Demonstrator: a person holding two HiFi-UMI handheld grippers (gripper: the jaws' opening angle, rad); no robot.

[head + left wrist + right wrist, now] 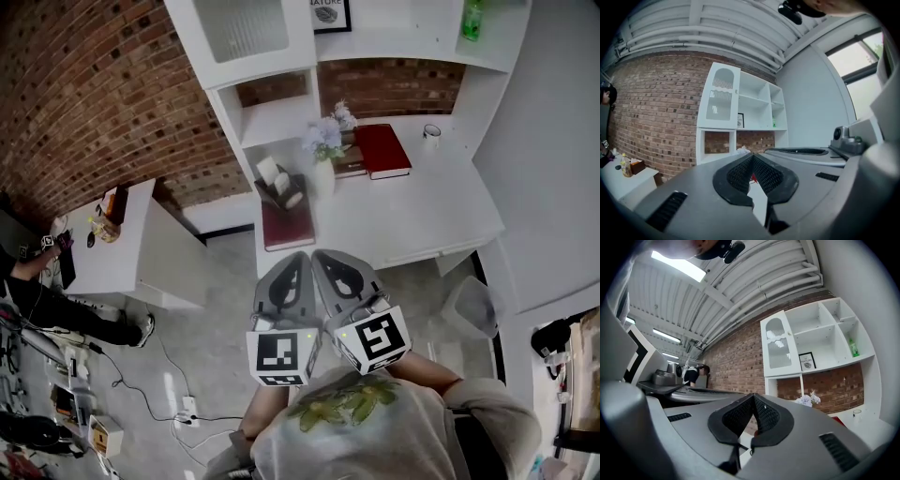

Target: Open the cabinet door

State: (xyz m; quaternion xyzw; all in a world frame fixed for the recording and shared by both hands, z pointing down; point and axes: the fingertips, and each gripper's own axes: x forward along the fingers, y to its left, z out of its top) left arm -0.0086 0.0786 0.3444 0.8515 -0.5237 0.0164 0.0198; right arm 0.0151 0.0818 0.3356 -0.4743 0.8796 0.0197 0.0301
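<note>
The cabinet door (242, 28) is a white panel with a frosted arched window, shut, at the upper left of the white shelf unit; it also shows as the cabinet door (719, 96) in the left gripper view and the cabinet door (777, 345) in the right gripper view. Both grippers are held side by side in front of the person's chest, well short of the desk and far from the door. My left gripper (298, 259) is shut with nothing in it, its pads meeting at the tip (752, 157). My right gripper (324, 255) is likewise shut and empty (753, 397).
On the white desk (422, 220) lie a red book (382, 150), a flower vase (323, 155), a mug (431, 133) and a dark red notebook (287, 227). A green bottle (472, 19) stands on a shelf. A side table (127, 246) is at left, a bin (471, 306) at right.
</note>
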